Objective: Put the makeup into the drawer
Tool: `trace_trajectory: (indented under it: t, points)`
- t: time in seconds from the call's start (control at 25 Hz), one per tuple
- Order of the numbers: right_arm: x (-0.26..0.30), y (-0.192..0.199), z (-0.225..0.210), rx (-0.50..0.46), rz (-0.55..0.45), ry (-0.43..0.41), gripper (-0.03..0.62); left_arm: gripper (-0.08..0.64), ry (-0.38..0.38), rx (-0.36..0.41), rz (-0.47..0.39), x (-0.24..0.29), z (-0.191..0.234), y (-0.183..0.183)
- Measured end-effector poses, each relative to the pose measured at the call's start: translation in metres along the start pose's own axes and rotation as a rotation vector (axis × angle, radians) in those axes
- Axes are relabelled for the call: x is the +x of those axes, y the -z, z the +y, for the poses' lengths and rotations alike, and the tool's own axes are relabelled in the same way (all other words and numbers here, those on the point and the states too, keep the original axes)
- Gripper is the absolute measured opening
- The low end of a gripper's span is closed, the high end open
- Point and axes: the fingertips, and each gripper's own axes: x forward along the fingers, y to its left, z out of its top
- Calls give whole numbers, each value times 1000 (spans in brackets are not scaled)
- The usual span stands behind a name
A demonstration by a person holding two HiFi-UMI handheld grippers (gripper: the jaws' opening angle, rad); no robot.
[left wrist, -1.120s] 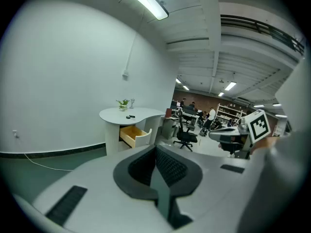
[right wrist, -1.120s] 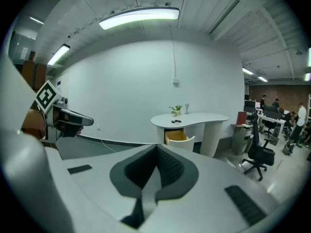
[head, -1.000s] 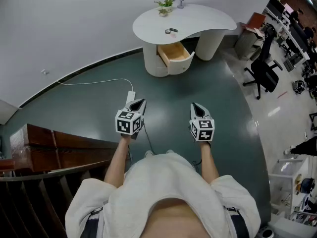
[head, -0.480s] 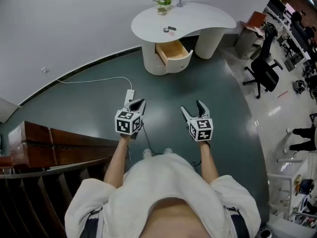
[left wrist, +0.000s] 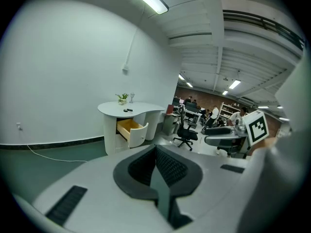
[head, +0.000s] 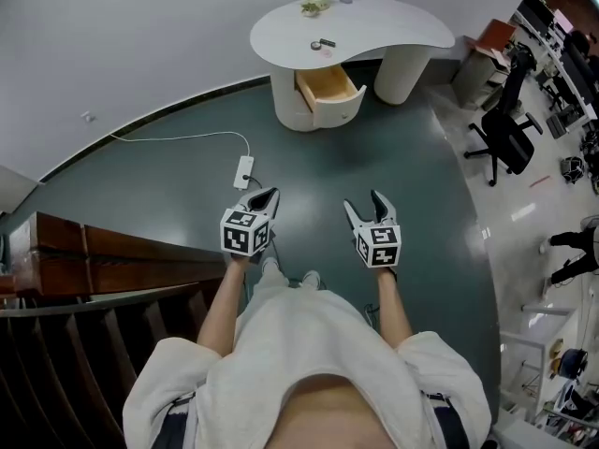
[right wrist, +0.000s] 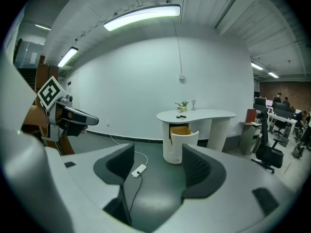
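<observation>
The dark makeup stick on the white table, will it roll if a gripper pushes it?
The makeup stick looks slim and lies flat on the smooth table, so it may roll or skid. It seems small, so probably light. Its exact shape is too small to tell.

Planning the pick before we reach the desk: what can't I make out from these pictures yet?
- Makeup on the desk: too small in every view to tell kind or count.
- Drawer: in the head view its back part is hidden under the desk top.
- Drawer inside, right gripper view: mostly hidden by its own front panel.
</observation>
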Motion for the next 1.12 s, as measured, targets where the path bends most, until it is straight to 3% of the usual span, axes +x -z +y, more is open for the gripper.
trace_trajectory:
  t: [0.2, 0.48, 0.84, 1.12]
  points:
    - [14, 9, -9, 0, 17, -11, 282, 11, -9, -19, 15, 16, 4, 7]
    - [59, -5, -30, 2, 18, -1, 276, 11, 3, -16, 21, 57, 31, -13]
    - [162, -51, -68, -12, 40, 43, 271, 11, 71, -1, 6, 152, 100, -79]
    - [241, -108, -92, -23, 34, 80, 268, 11, 119, 26, -10, 208, 158, -147]
